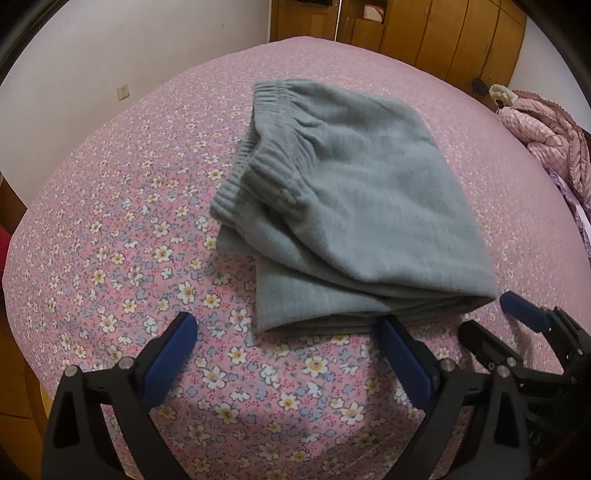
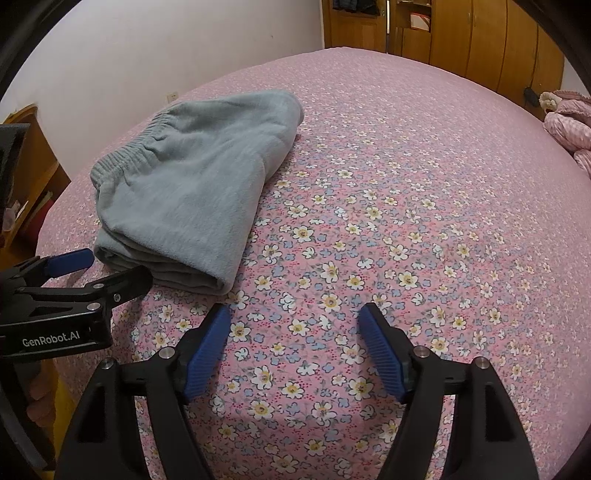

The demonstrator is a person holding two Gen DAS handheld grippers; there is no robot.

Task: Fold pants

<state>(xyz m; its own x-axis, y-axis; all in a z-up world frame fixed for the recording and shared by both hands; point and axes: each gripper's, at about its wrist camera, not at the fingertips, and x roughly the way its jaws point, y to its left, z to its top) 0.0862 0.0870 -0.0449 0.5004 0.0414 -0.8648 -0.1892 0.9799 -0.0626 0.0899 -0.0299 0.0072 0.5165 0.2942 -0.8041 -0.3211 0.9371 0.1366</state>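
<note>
1. Lying folded on the floral bed sheet (image 1: pixel 110 221), the grey pants (image 1: pixel 332 192) rest just beyond the spread, empty left gripper (image 1: pixel 291 332).
2. Only the right wrist view shows the right gripper (image 2: pixel 295 325) fully: spread, empty, beside the pants.

The folded pants (image 1: pixel 343 206) lie on the bed (image 1: pixel 110 229), at the centre of the left wrist view and in the left half of the right wrist view. Their waistband faces the upper left of the frame; the folded edge lies nearest the cameras. The left gripper (image 1: pixel 288 332) sits just before that folded edge at the bottom of its frame, with the right gripper (image 2: pixel 295 325) beside it to the right, over bare bed. A bundle of bedding (image 1: pixel 546 129) lies on the bed at the right edge. Behind the bed, a wardrobe (image 1: pixel 443 33) fills the upper right, with a wall (image 1: pixel 129 44) to its left.
</note>
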